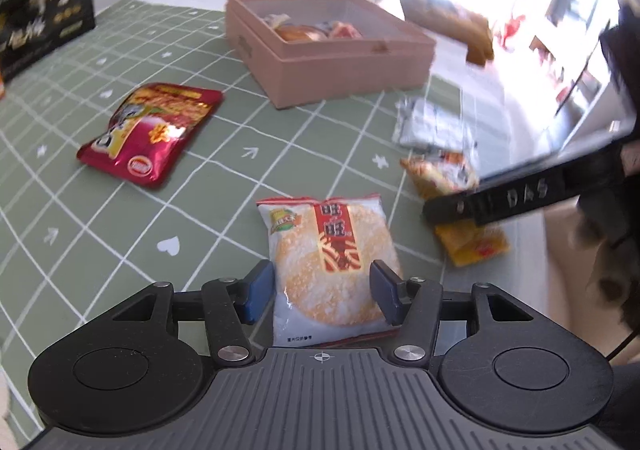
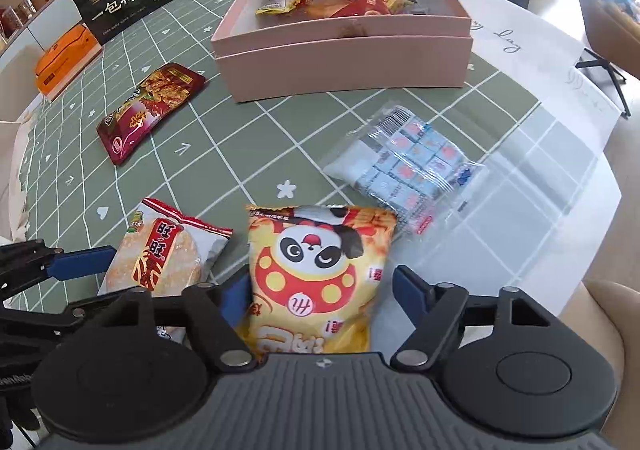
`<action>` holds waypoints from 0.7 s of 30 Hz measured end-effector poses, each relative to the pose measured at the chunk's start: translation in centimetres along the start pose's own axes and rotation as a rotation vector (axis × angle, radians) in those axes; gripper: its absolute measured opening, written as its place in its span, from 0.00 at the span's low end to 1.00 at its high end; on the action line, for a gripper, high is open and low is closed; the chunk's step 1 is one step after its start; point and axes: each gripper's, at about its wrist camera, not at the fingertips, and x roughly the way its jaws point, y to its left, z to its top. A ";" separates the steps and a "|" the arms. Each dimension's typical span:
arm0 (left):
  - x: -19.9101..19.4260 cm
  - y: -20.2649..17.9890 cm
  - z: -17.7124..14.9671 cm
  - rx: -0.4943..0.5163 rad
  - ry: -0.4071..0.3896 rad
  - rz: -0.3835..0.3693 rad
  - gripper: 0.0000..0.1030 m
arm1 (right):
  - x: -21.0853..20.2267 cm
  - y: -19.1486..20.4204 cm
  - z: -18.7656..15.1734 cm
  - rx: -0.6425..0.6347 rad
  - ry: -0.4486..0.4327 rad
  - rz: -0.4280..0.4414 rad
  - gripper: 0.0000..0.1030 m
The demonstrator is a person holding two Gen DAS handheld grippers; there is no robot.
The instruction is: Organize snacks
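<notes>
Fingers [image 1: 262, 286] of left gripper [image 1: 324, 290] spread around rice cracker packet [image 1: 332, 266]; right gripper [image 2: 320, 290] gapes around panda snack bag [image 2: 316, 270]. Slippery film could squirt free when squeezed.

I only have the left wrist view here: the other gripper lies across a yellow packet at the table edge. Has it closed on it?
Observer: No. The right gripper is open around the yellow panda-face crisp packet; its right pad stands clear.
Operator: And that blurred silvery bag?
Observer: The clear plastic bag holds small blue-and-white wrapped cubes.
Operator: Anything yellow in the box?
Observer: Yes, the pink cardboard box holds a yellow-wrapped sweet at its left end.
</notes>
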 end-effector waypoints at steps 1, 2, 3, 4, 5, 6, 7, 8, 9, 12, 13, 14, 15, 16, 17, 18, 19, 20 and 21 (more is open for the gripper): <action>0.2 -0.4 0.1 0.007 -0.001 0.002 0.61 | 0.0 -0.1 -0.1 0.003 -0.002 0.003 0.73; 0.4 -0.5 0.3 0.001 0.002 -0.001 0.62 | -0.1 -0.1 -0.1 0.004 -0.003 0.003 0.73; 0.6 -0.7 0.5 -0.005 0.005 -0.005 0.62 | 0.0 -0.1 -0.1 0.003 -0.004 0.001 0.73; 0.9 -1.0 0.7 -0.008 0.005 -0.008 0.62 | 0.0 0.0 -0.1 -0.001 -0.006 -0.002 0.73; 1.1 -1.2 0.8 -0.007 0.004 -0.011 0.62 | 0.0 0.1 -0.2 -0.007 -0.008 -0.005 0.73; 1.3 -1.5 1.0 -0.001 0.003 -0.016 0.62 | -0.1 0.1 -0.3 -0.011 -0.011 -0.006 0.73; 1.5 -1.7 1.1 0.006 0.002 -0.021 0.62 | -0.1 0.2 -0.3 -0.012 -0.012 -0.002 0.73; 1.6 -2.0 1.2 0.014 0.000 -0.023 0.62 | -0.1 0.1 -0.3 -0.009 -0.013 0.006 0.73; 1.8 -2.3 1.3 0.020 -0.003 -0.025 0.63 | -0.2 0.1 -0.4 -0.003 -0.014 0.019 0.71; 2.3 -2.7 1.7 0.030 -0.005 -0.025 0.65 | -0.3 0.0 -0.4 0.015 -0.021 0.027 0.64; 2.4 -2.8 1.9 0.034 -0.004 -0.026 0.65 | -0.3 -0.3 -0.3 0.028 -0.021 0.036 0.63; 2.5 -3.0 2.0 0.036 -0.002 -0.026 0.65 | -0.4 -0.5 -0.3 0.041 -0.021 0.044 0.60; 2.7 -3.1 2.2 0.039 0.000 -0.025 0.65 | -0.5 -0.7 -0.2 0.053 -0.020 0.056 0.58; 2.8 -3.3 2.3 0.042 0.001 -0.027 0.65 | -0.5 -1.0 -0.1 0.062 -0.017 0.065 0.57; 2.9 -3.4 2.4 0.045 0.005 -0.032 0.65 | -0.5 -1.2 0.0 0.067 -0.016 0.066 0.55; 3.1 -3.6 2.6 0.050 0.008 -0.035 0.66 | -0.6 -1.4 0.0 0.069 -0.021 0.052 0.55; 3.2 -3.8 2.7 0.055 0.009 -0.035 0.66 | -0.8 -1.5 0.1 0.065 -0.027 0.029 0.54; 3.3 -4.0 2.8 0.060 0.009 -0.034 0.66 | -1.1 -1.6 0.2 0.053 -0.037 -0.006 0.54; 3.4 -4.2 2.9 0.063 0.009 -0.033 0.66 | -1.3 -1.6 0.3 0.044 -0.044 -0.028 0.53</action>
